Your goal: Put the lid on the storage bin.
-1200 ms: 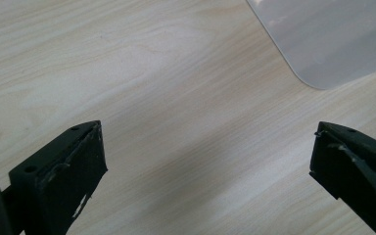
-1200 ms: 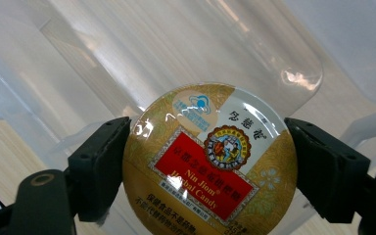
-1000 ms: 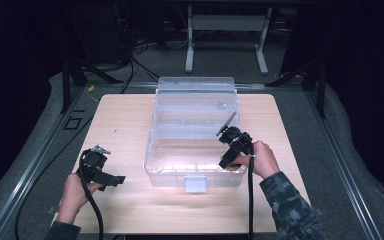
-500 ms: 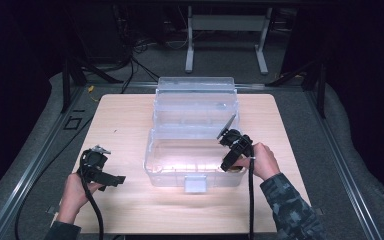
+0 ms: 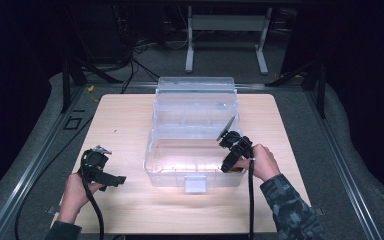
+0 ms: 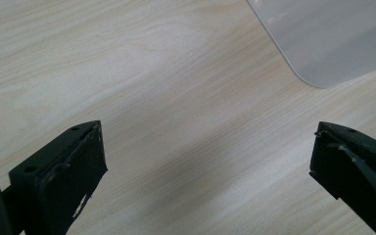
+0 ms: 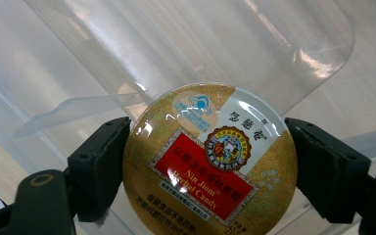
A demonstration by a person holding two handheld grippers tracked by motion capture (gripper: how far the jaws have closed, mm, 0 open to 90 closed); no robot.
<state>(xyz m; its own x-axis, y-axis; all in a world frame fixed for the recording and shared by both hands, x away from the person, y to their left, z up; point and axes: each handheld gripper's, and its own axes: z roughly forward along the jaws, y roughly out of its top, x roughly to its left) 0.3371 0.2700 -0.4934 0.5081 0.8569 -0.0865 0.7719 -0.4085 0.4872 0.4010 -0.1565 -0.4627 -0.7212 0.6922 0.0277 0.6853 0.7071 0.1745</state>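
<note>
Right gripper (image 7: 208, 166): your jaws clamp a round gold candy tin (image 7: 210, 161) by its rim, label facing you, over the near right corner of the clear plastic box (image 5: 195, 145). Against a second ago it has not shifted.

Left gripper (image 6: 208, 161): jaws spread wide, nothing between them, over bare bench (image 5: 125, 125) left of the box; also unmoved.

Box: lid open, leaning back on the far side, standing mid-bench.
</note>
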